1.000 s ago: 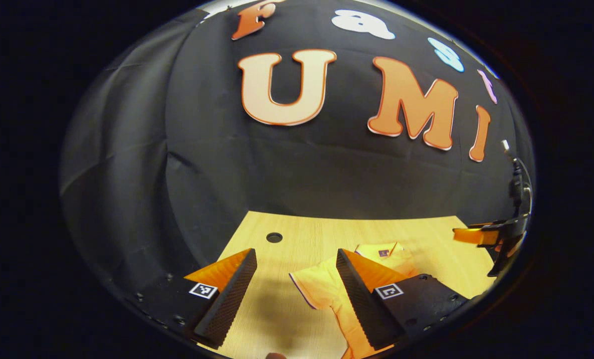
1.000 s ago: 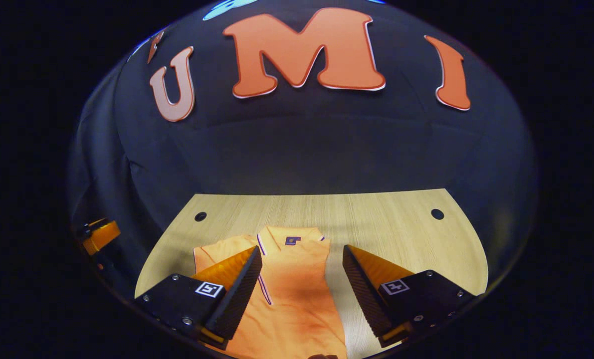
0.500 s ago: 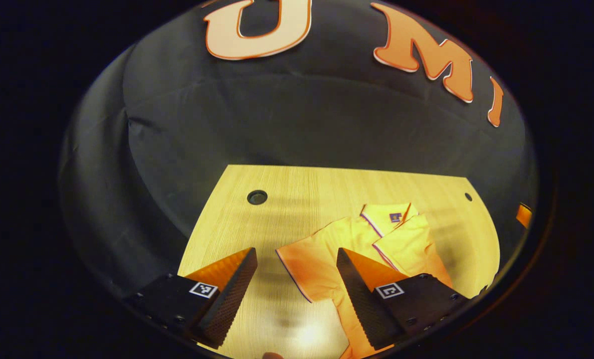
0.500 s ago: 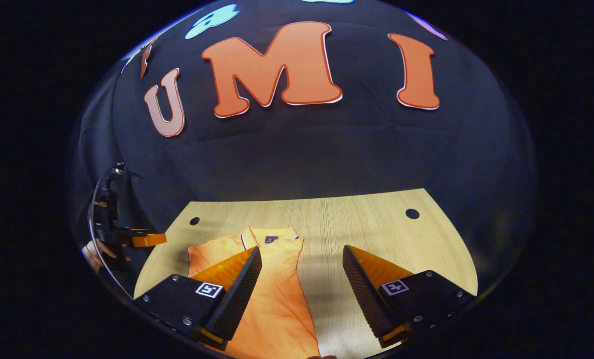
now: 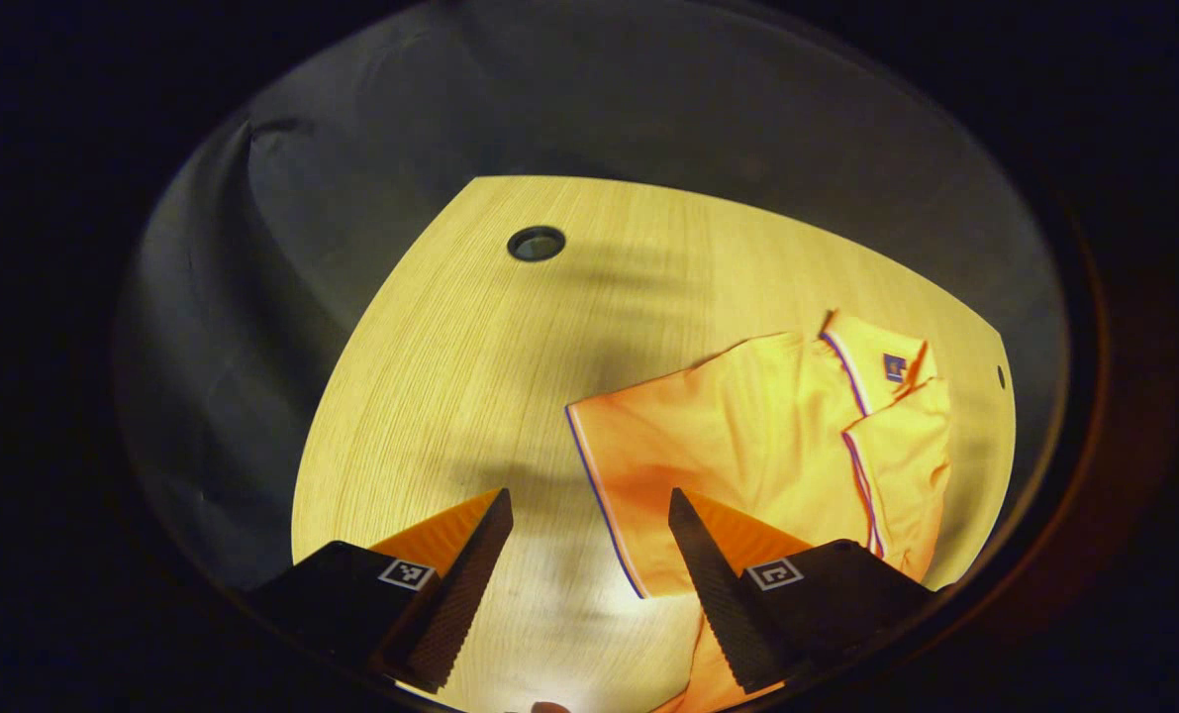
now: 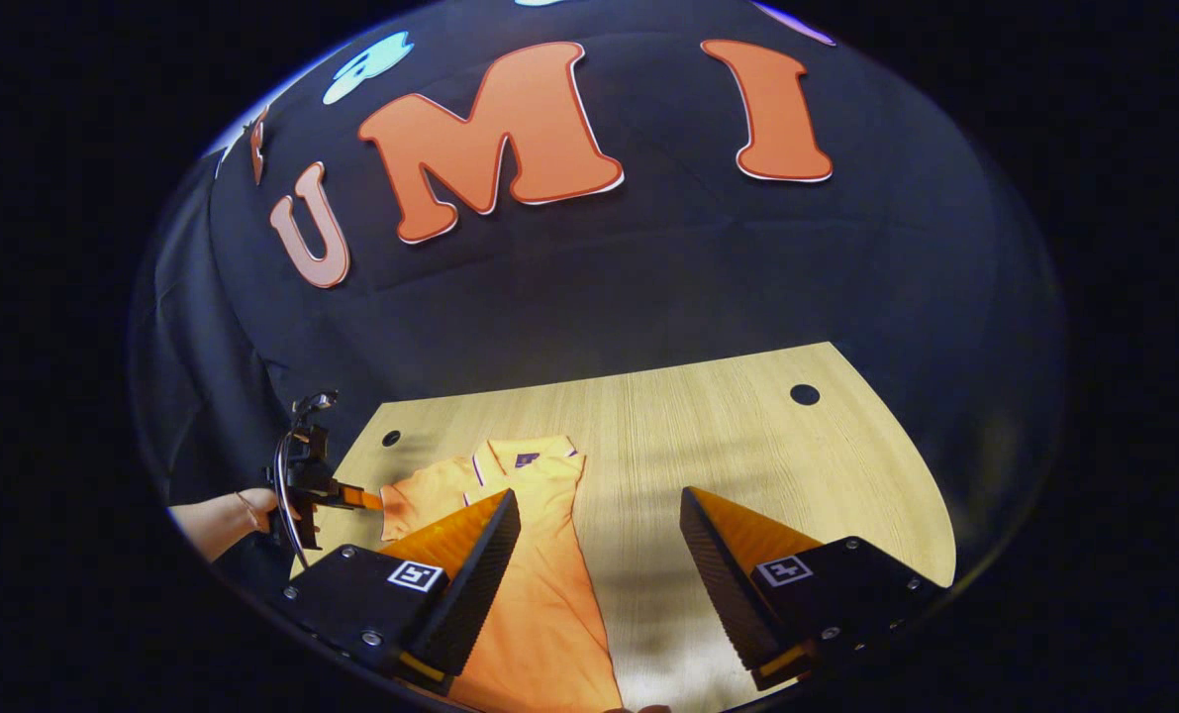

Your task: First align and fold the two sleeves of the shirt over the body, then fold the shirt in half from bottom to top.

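Observation:
An orange polo shirt (image 5: 747, 436) lies flat on the wooden table (image 5: 431, 376), collar (image 5: 876, 361) at the far end. One sleeve (image 5: 901, 456) is folded over the body; the other sleeve (image 5: 638, 465) lies spread out to the side. My left gripper (image 5: 589, 520) is open and looks down at that sleeve's hem, which runs between its fingers. In the right gripper view the shirt (image 6: 540, 574) lies under my open right gripper (image 6: 599, 525), whose fingers hold nothing. A hand (image 6: 218, 520) holds the left gripper (image 6: 363, 498) at the shirt's spread sleeve.
The table has round holes (image 5: 537, 243) (image 6: 804, 393) near its far corners. Black cloth (image 6: 648, 287) walls the booth behind the table. Bare wood (image 6: 747, 465) lies right of the shirt.
My left gripper has tipped down and moved closer over the spread sleeve. The right gripper has drifted so the shirt sits further left in its view. Both stay open.

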`<state>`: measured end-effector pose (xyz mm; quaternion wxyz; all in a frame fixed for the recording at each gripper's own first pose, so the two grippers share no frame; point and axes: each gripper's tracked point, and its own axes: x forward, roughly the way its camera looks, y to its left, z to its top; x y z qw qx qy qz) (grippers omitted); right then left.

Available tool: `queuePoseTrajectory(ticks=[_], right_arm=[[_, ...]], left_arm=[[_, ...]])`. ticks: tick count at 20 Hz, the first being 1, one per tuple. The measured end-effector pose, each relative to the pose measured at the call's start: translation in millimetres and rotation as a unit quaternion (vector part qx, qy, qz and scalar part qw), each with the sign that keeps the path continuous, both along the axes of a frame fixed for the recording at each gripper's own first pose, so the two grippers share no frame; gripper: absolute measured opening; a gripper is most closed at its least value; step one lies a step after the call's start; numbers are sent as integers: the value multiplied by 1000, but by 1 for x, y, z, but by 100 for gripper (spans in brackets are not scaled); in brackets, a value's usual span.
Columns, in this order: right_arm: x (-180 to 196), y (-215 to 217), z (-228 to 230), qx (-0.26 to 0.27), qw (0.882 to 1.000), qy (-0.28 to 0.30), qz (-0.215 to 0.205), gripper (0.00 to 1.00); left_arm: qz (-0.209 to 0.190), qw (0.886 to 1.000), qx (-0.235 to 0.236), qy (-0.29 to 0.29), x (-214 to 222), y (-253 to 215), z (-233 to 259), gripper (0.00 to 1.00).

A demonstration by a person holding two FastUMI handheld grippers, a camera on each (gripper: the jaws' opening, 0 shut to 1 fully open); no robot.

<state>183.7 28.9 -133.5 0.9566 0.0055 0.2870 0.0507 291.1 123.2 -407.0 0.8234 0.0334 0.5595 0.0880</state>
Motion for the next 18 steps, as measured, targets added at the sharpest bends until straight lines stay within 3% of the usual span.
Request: queuePoseTrajectory(ticks=[9,13,17,18], right_arm=[[-4,-20,-8,10,1000,21,-9,99],[-2,-19,-12,19,999,26,-5,99],[-2,-18,-11,22,999,26,-2,99],[-1,-19,-10,18,1000,23,-3,99]], left_arm=[[29,999,-14,34,-8,-7,-27,98],[28,999,-18,29,-6,-12,-28,86],[27,999,-38,19,-3,-20,-27,6],[29,999,-42,12,2,-20,-30,6]])
